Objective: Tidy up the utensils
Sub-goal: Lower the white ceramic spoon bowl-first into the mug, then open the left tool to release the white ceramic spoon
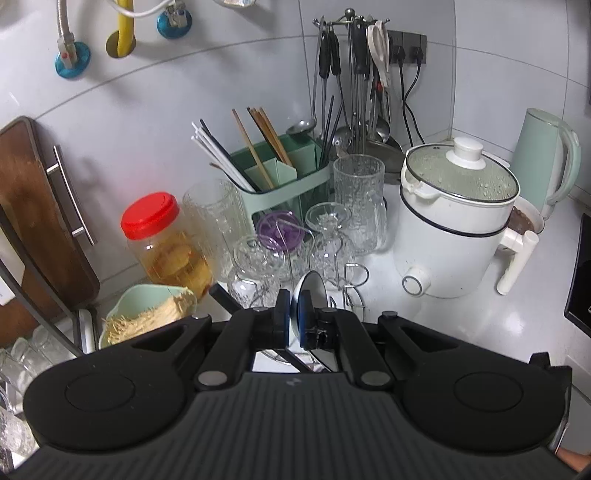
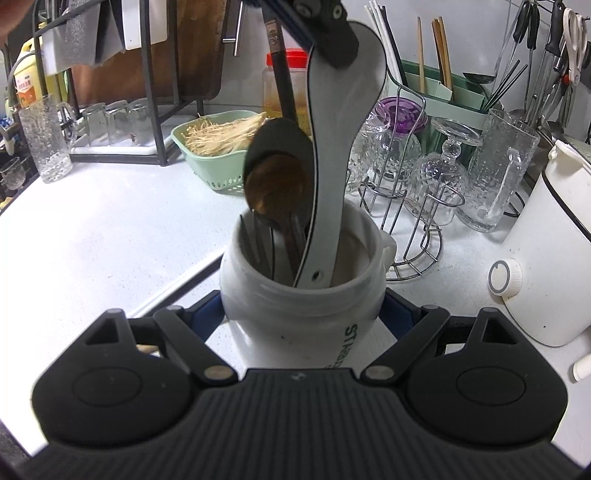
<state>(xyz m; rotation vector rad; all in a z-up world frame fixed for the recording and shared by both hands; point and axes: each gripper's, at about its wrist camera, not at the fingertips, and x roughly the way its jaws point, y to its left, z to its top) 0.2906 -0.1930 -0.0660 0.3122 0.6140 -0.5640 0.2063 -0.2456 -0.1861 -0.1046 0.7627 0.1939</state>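
Spoon point(image 2: 340, 155) hangs near-upright, handle end already inside mug point(image 2: 303, 295); left fingers point(image 2: 325, 40) pinch its bowl, right fingers point(image 2: 207, 314) clamp mug.

Black ribbed hand-held gripper point(image 1: 294, 317) with blue pads point(image 1: 306, 312)

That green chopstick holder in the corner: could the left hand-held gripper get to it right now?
Probably not easily: the left hand-held gripper is shut on a white spoon, and glasses stand before the green chopstick holder.

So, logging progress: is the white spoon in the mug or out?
Partly in: the white spoon's handle end sits inside the mug, bowl end gripped by the left tool.
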